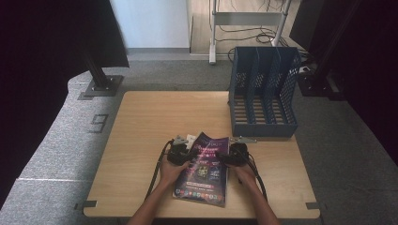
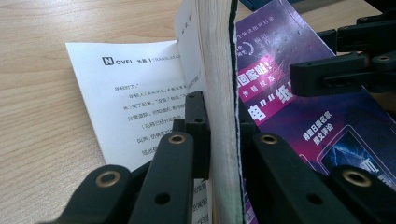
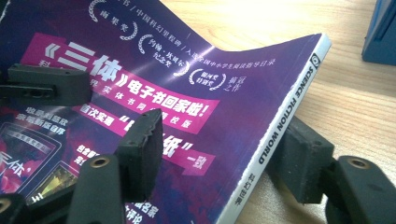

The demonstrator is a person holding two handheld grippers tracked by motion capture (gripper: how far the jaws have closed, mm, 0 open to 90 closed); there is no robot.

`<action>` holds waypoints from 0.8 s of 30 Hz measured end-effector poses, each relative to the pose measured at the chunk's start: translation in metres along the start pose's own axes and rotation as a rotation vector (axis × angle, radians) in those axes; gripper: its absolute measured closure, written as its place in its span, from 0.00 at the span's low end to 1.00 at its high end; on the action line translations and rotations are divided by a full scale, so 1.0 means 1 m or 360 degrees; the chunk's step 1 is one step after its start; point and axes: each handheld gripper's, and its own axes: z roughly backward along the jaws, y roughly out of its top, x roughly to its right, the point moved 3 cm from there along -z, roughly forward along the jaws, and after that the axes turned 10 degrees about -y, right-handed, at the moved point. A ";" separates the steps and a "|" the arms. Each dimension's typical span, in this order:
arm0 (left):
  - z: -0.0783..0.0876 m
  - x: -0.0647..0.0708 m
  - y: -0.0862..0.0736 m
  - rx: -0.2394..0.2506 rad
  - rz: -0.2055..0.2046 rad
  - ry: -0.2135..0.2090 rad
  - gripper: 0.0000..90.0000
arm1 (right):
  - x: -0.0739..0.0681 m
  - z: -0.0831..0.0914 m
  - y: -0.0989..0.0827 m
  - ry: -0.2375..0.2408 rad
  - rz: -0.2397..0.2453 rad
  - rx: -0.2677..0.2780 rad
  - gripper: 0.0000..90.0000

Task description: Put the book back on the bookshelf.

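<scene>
Magazine (image 1: 203, 168) lies on the table (image 1: 141, 126) between my two grippers. My left gripper (image 2: 219, 140) pinches the bunch of pages tight between its fingers (image 2: 196, 126), so the open edge lifts off one loose white page (image 2: 126, 102). My right gripper (image 3: 224, 149) has one finger above the purple cover and one under the spine, not squeezing yet, I think to get ready to hold that side too.

Magazine (image 3: 196, 107): glossy purple paper cover, matt white pages, rough-cut page edge. Counter (image 1: 155, 122): light wood-grain laminate, smooth, matt. File rack (image 1: 264, 93): blue perforated plastic. Left claw (image 2: 219, 135), right claw (image 3: 224, 154): matt black plastic, brass-look rivets, ridged pads.
</scene>
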 end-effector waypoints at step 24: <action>0.001 0.001 0.000 0.0007 -0.0009 0.0002 0.93 | 0.002 0.001 0.002 0.0094 -0.0004 -0.0059 0.63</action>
